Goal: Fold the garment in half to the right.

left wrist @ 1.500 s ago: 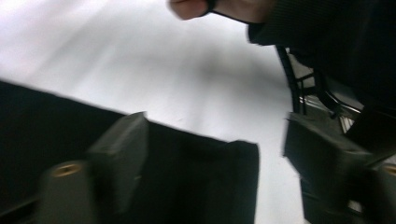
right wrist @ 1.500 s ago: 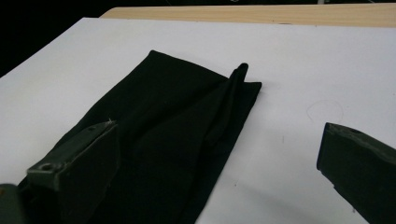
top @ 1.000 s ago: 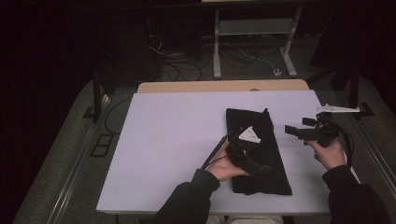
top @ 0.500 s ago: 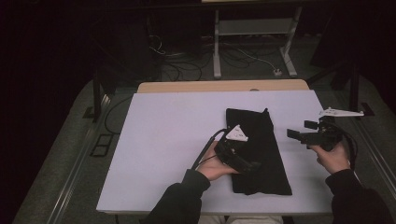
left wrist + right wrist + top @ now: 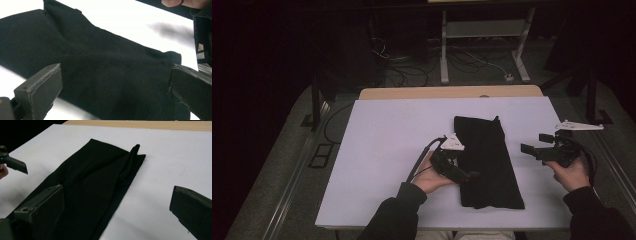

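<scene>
A black cloth (image 5: 486, 160), folded into a long strip, lies on the white table (image 5: 387, 140), right of centre. My left gripper (image 5: 464, 172) hovers at the strip's left edge, near its front end. It is open, and the cloth (image 5: 105, 72) spans the gap between its jaws (image 5: 115, 75). My right gripper (image 5: 534, 143) is held off the cloth's right side, clear of it and pointing left. It is open too (image 5: 117, 195), looking along the cloth (image 5: 95, 185) towards a raised fold at its far end. Nothing is held.
A wooden strip (image 5: 447, 92) borders the table's far edge. Beyond it stand a metal frame (image 5: 482, 30) and floor cables (image 5: 412, 65). Bare white table lies left of the cloth. The left gripper's jaw (image 5: 13, 163) appears at the left of the right gripper view.
My left gripper has drawn back leftwards from over the cloth to its left edge. The right gripper has shifted slightly towards me. The cloth has not moved.
</scene>
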